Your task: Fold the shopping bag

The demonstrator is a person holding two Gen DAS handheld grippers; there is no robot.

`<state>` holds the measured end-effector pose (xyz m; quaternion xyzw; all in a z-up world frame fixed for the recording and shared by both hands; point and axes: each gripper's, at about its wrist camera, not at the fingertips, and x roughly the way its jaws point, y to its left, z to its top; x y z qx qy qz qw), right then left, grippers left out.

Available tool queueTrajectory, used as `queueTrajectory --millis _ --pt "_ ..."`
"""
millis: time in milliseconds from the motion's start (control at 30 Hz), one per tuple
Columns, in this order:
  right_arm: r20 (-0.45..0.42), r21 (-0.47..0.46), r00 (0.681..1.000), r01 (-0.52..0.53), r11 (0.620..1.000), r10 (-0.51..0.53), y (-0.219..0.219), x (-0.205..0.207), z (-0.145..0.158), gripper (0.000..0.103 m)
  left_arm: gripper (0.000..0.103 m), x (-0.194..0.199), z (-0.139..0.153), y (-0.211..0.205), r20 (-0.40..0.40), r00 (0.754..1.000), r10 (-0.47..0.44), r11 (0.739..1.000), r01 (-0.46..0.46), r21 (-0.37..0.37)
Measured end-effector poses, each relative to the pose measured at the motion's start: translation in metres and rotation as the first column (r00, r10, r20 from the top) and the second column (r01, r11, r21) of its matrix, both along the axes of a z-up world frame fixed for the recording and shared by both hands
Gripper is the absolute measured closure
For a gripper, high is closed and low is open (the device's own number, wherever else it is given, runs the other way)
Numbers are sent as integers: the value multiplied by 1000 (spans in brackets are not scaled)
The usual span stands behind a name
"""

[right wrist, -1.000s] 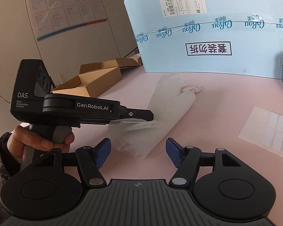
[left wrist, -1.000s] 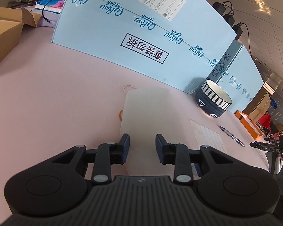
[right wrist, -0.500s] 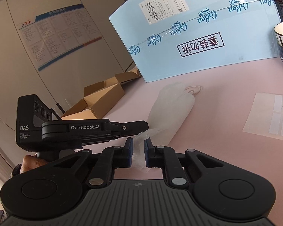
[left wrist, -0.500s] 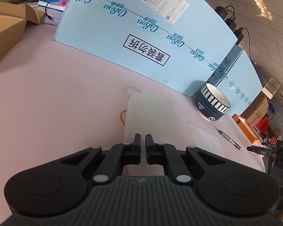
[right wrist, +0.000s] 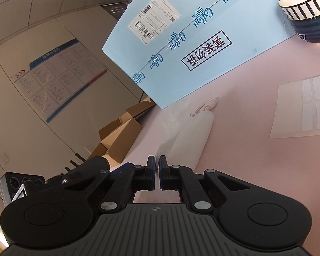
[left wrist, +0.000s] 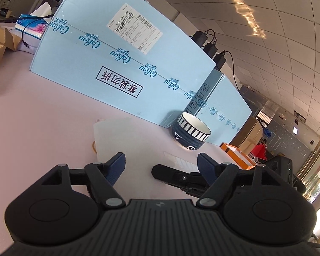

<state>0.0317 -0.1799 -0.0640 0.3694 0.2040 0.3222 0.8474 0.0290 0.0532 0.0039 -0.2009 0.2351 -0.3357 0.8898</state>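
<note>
- On a pink surface point(left wrist: 42, 115), a white shopping bag point(left wrist: 115, 136) is seen lying flat, in front of a pale blue carton point(left wrist: 117, 64).
- The left claw point(left wrist: 161, 166) is held spread wide above the near end of the bag, with nothing gripped between its blue pads point(left wrist: 117, 166).
- The right claw point(right wrist: 157, 170) is shown clenched on the bag's point(right wrist: 187, 136) near edge, a thin fold of white film being pinched between its fingers.
- From that pinch, the bag is drawn up off the surface point(right wrist: 245, 149) while its far end, by a looped handle point(right wrist: 204, 106), is left lying near the carton point(right wrist: 181, 42).
- One striped bowl point(left wrist: 191, 131) is seen beside the carton, well apart from the bag.
- One sheet of white labels point(right wrist: 305, 106) is counted on the surface, to the right of the bag.
- Two blue cartons are visible in the left wrist view, the second point(left wrist: 226, 111) standing behind the bowl.
- Open brown cardboard boxes point(right wrist: 121, 136) are noted at the surface's far left.
</note>
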Motion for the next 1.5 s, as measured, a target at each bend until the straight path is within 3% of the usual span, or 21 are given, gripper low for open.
queueTrajectory --millis 133,167,233,267,300,367,667,900,1100,1367,1500 --pt "9 56 1000 15 998 -16 -9 -1 0 99 31 1 -2 -8 -2 1000 -4 999 4 44" --pt "8 75 1000 14 997 -15 -12 -1 -1 99 38 2 -3 -9 -4 1000 -10 999 11 50" --pt "2 98 1000 19 995 -19 -15 -1 -2 99 51 2 -4 -12 -1 1000 -19 998 19 63" --pt "-1 105 1000 21 994 -21 -17 0 -3 99 64 1 -4 -13 0 1000 -23 997 23 70" --pt "-4 113 1000 16 994 -16 -17 0 -3 99 84 1 -5 -14 0 1000 -24 997 24 75" --pt "-6 122 1000 10 992 -9 -17 0 -3 99 102 3 -6 -10 -6 1000 -4 998 5 66" --pt "8 151 1000 -13 988 12 -21 -4 -3 99 102 6 -9 8 -22 995 92 996 -92 20" --pt "13 161 1000 -17 987 15 -22 -5 -3 98 102 7 -8 29 -26 980 199 980 -199 -24" --pt "39 180 999 12 984 -19 -29 -10 -2 98 102 4 -7 34 -26 976 214 976 -215 -23" --pt "48 273 996 65 960 -81 -48 -15 -5 97 102 5 -11 37 -44 974 223 974 -224 -25" --pt "53 260 992 97 961 -114 -53 -17 -3 95 102 7 -11 36 -52 976 212 977 -213 -26"
